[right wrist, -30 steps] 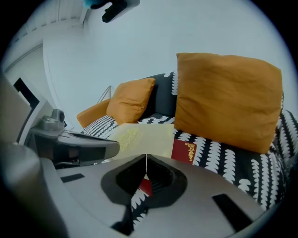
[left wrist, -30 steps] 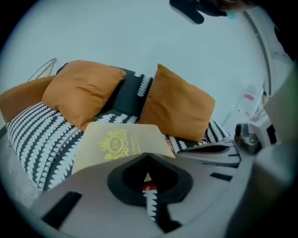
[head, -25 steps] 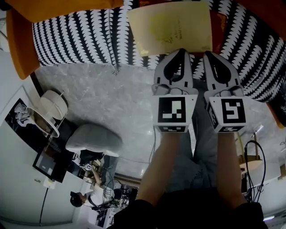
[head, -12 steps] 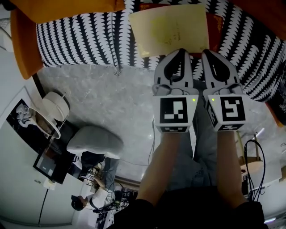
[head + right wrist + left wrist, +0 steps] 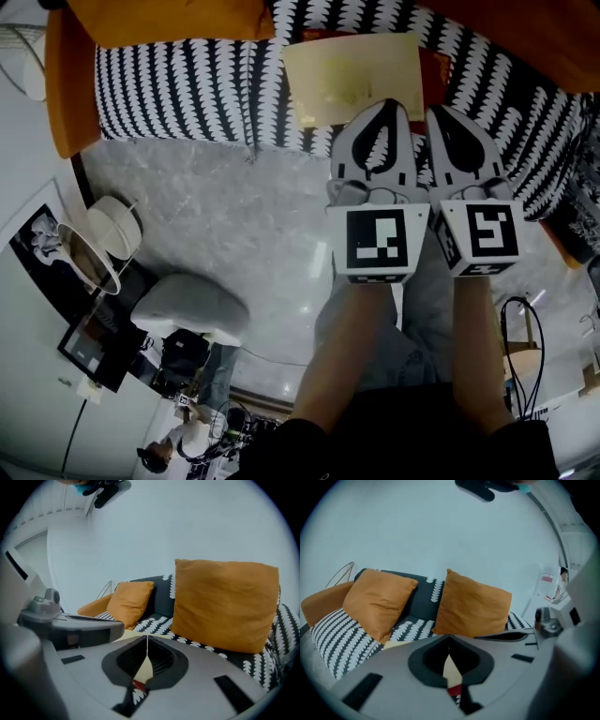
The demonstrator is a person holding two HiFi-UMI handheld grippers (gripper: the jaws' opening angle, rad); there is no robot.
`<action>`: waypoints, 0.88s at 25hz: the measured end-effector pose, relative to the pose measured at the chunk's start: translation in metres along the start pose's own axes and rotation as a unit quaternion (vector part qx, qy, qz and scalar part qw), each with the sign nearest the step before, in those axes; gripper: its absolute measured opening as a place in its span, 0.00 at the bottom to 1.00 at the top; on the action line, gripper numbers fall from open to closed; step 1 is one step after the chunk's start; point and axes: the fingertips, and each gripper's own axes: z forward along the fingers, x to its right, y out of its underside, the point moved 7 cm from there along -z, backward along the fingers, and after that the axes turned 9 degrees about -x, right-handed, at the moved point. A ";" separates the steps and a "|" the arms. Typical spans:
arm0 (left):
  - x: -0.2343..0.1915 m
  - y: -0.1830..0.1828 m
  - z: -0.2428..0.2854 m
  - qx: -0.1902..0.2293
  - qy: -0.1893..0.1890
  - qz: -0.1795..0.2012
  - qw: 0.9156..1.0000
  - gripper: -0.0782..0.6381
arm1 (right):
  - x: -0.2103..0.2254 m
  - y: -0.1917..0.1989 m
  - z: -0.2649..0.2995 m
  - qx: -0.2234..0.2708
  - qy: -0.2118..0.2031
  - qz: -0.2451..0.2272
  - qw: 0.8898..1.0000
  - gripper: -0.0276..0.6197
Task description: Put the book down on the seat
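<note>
The book (image 5: 352, 80), with a pale yellow cover and a red edge at its right, lies flat on the black-and-white patterned seat (image 5: 178, 94) of the sofa. My left gripper (image 5: 384, 103) and right gripper (image 5: 441, 111) hover side by side over the book's near edge, both shut with nothing between the jaws. In the left gripper view the jaw tips (image 5: 449, 638) meet, and the book (image 5: 451, 670) shows below them. The right gripper view shows the same: tips together (image 5: 147, 638), book (image 5: 143, 667) underneath.
Two orange cushions (image 5: 471, 604) (image 5: 377, 599) lean against the sofa back. An orange armrest (image 5: 66, 84) closes the seat's left end. On the marble floor (image 5: 206, 216) stand a white wire lamp (image 5: 98, 239) and a grey pouf (image 5: 187, 309). The person's legs are below the grippers.
Both grippers stay shut and side by side. The view has shifted a little: the sofa and book now look smaller and sit slightly lower in the picture.
</note>
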 end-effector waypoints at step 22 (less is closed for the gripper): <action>0.086 -0.207 -0.106 0.172 -0.063 0.104 0.978 0.13 | 0.035 -0.168 -0.148 0.145 0.038 0.022 0.988 0.06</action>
